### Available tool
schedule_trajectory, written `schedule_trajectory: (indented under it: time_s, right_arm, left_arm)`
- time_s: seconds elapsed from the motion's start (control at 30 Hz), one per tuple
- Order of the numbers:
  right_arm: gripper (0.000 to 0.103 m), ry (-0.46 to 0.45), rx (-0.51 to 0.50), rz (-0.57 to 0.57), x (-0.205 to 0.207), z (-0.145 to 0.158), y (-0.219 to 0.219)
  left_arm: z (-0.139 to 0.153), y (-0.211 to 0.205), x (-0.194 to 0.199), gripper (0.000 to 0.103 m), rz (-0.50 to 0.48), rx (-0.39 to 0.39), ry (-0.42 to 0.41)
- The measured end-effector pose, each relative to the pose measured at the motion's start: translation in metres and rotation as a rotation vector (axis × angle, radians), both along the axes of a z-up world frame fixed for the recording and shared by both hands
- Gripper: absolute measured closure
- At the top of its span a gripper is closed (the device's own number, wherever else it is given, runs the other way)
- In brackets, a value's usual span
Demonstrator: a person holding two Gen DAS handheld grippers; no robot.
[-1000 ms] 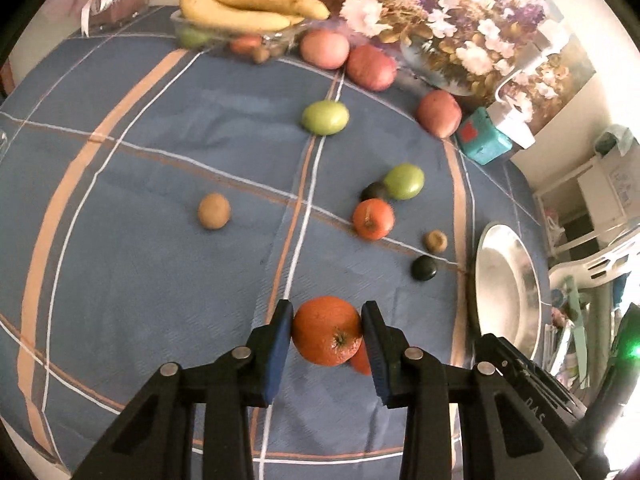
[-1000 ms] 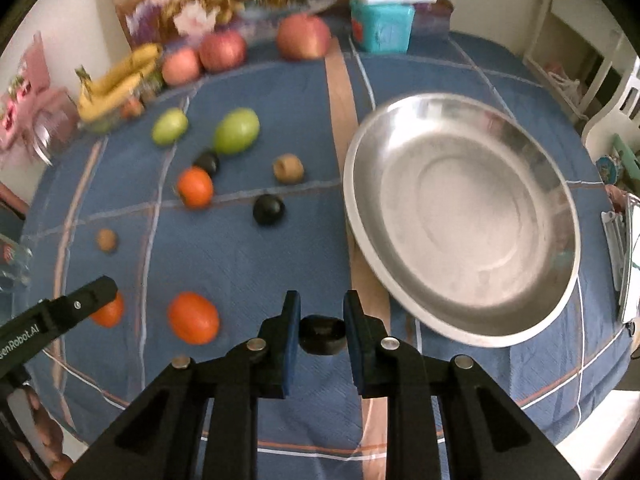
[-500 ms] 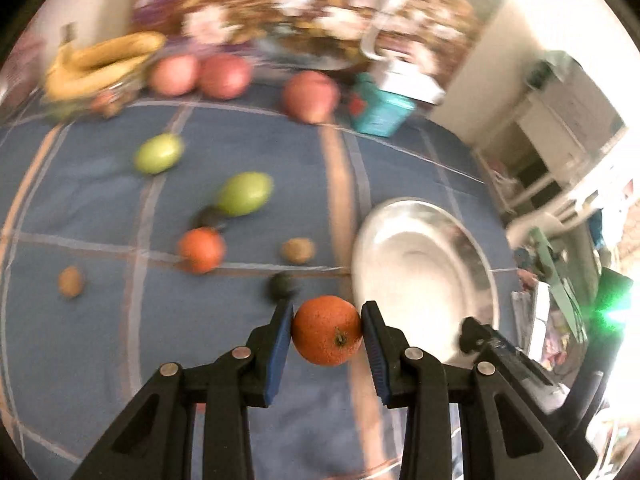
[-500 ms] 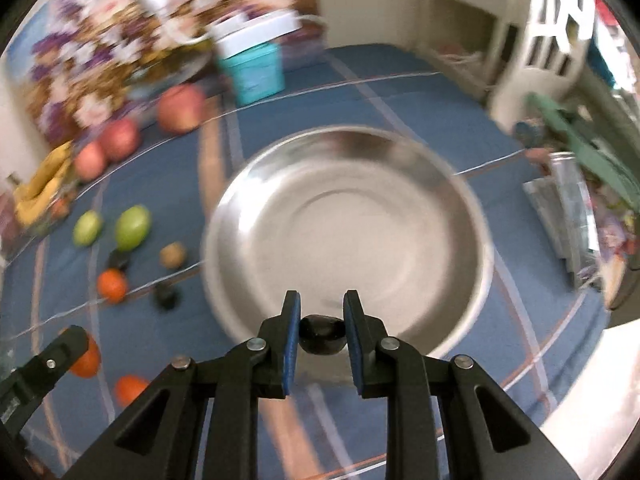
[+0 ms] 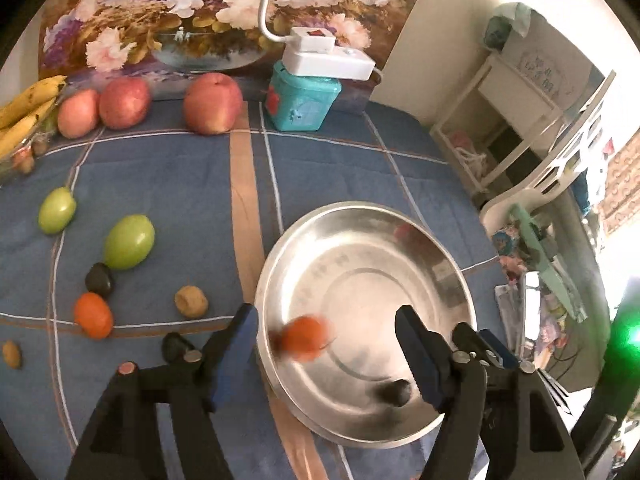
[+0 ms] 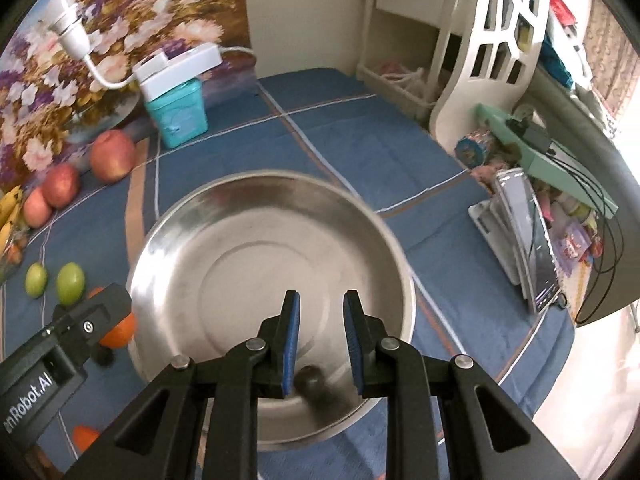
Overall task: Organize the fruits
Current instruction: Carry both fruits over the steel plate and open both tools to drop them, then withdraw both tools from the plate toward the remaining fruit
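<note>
A steel bowl [image 5: 360, 224] stands on the blue cloth; it also shows in the right wrist view [image 6: 224, 208]. My left gripper [image 5: 326, 326] is open above the bowl's near left rim. A blurred orange [image 5: 304, 338] is between its jaws, apart from both, inside the bowl. My right gripper [image 6: 322, 326] is open over the bowl's near side. A small dark fruit [image 6: 310, 378] lies blurred in the bowl below it, also seen in the left wrist view [image 5: 394, 392].
Left of the bowl lie two green fruits [image 5: 129, 242], an orange [image 5: 93, 315], dark fruits [image 5: 99, 279], a kiwi [image 5: 191, 301]. Three apples [image 5: 213, 103], bananas [image 5: 24, 108] and a teal tin [image 5: 302, 100] stand at the back. A white chair [image 6: 492, 64] and clutter stand right.
Both grippers swung right over the bowl and opened. The orange left my left gripper and the dark fruit left my right gripper; both are now in the bowl.
</note>
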State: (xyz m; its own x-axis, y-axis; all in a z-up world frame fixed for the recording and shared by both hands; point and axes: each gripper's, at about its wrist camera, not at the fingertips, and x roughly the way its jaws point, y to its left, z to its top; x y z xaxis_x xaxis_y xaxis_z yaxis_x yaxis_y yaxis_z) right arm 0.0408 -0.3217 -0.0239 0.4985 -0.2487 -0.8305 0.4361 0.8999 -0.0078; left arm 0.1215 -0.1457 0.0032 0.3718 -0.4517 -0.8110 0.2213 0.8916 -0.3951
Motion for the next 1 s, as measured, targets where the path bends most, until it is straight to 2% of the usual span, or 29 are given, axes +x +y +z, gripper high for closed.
schedule_trajectory:
  time_s: [0.13, 0.17, 0.2, 0.27, 0.37, 0.43, 0.5, 0.73, 0.8, 0.83, 0.87, 1.0]
  right_arm:
    - [0.073, -0.017, 0.049, -0.022, -0.001, 0.001, -0.008]
    - [0.069, -0.016, 0.053, -0.028, -0.002, 0.002, -0.009]
    - [0.068, -0.014, 0.05, -0.029, -0.002, 0.002, -0.009]
    - [0.068, -0.01, 0.031, -0.031, -0.004, 0.004, -0.008]
    - [0.068, 0.001, 0.026, -0.019, -0.006, 0.003, -0.004]
    - [0.068, 0.014, 0.019, 0.0, -0.008, 0.003, 0.002]
    - [0.068, 0.034, 0.0, 0.031, -0.009, 0.003, 0.012]
    - [0.068, 0.092, -0.033, 0.182, -0.009, 0.006, 0.068]
    - [0.06, 0.092, -0.039, 0.226, -0.009, 0.011, 0.085]
    - [0.05, 0.085, -0.035, 0.246, -0.01, 0.014, 0.093]
    - [0.045, 0.071, -0.027, 0.263, -0.012, 0.018, 0.101]
    - [0.045, 0.025, 0.005, 0.312, -0.016, 0.03, 0.124]
  left_arm:
    - [0.001, 0.009, -0.001, 0.026, 0.022, -0.012, 0.022]
    - [0.0, 0.014, -0.002, 0.023, 0.033, -0.014, 0.03]
    - [-0.001, 0.019, -0.003, 0.021, 0.049, -0.011, 0.04]
    - [-0.004, 0.034, -0.005, 0.011, 0.099, 0.01, 0.064]
    - [-0.012, 0.062, -0.008, 0.001, 0.221, 0.12, 0.112]
    - [-0.015, 0.084, -0.013, 0.0, 0.309, 0.2, 0.122]
    - [-0.015, 0.103, -0.018, 0.0, 0.372, 0.24, 0.128]
    - [-0.006, 0.156, -0.04, 0.0, 0.537, 0.246, 0.134]
    - [-0.007, 0.17, -0.046, 0.0, 0.578, 0.253, 0.145]
    - [-0.007, 0.176, -0.049, 0.0, 0.597, 0.254, 0.15]
    - [-0.008, 0.184, -0.052, 0.0, 0.621, 0.248, 0.158]
    - [-0.008, 0.205, -0.063, 0.0, 0.676, 0.211, 0.176]
